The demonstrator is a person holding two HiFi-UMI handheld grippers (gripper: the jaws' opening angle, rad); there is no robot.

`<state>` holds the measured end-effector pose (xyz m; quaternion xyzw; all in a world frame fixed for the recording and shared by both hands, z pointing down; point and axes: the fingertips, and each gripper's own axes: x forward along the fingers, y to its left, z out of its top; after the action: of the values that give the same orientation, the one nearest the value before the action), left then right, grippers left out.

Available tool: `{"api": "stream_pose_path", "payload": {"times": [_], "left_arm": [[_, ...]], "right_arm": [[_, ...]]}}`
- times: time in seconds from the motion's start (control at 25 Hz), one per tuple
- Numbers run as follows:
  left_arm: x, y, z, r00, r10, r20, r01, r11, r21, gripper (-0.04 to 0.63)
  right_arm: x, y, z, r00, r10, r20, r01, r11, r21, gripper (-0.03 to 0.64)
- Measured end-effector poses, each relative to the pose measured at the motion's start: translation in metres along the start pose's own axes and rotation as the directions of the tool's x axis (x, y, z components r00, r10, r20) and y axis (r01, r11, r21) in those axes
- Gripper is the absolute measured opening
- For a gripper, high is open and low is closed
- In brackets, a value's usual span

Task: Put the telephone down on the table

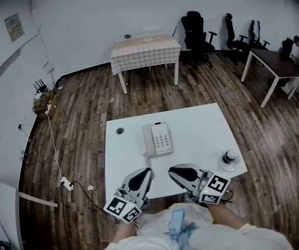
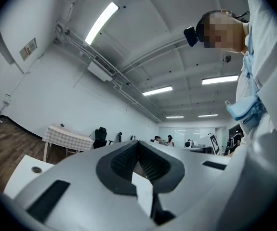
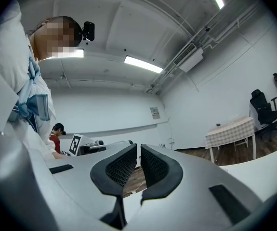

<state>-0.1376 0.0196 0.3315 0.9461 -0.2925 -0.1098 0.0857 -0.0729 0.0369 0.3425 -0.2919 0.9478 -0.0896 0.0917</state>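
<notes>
Telephone [image 1: 158, 139] sits flat on the white table [image 1: 201, 132], keypad up, handset in its cradle on the left side, near the table's middle. Both tongs are at the near edge, apart from the phone and touching nothing. Left gripper [image 1: 148, 171] [image 2: 138, 146] has its pads pressed together, nothing between. Right gripper [image 1: 172, 172] [image 3: 138, 149] has its jaws a narrow slit apart, empty. A small round item [image 1: 229, 158] sits near the table's right edge, and a checkered table [image 1: 145, 48] stands behind.
</notes>
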Motion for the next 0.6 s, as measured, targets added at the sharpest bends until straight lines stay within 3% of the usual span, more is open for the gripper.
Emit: {"api": "stream_pose_path", "payload": {"times": [0.6], "left_arm": [[0.01, -0.021, -0.01, 0.994, -0.089, -0.062, 0.088, 0.996, -0.029, 0.002]], "right_arm": [[0.005, 0.013, 0.001, 0.999, 0.03, -0.044, -0.031, 0.999, -0.015, 0.032]]}}
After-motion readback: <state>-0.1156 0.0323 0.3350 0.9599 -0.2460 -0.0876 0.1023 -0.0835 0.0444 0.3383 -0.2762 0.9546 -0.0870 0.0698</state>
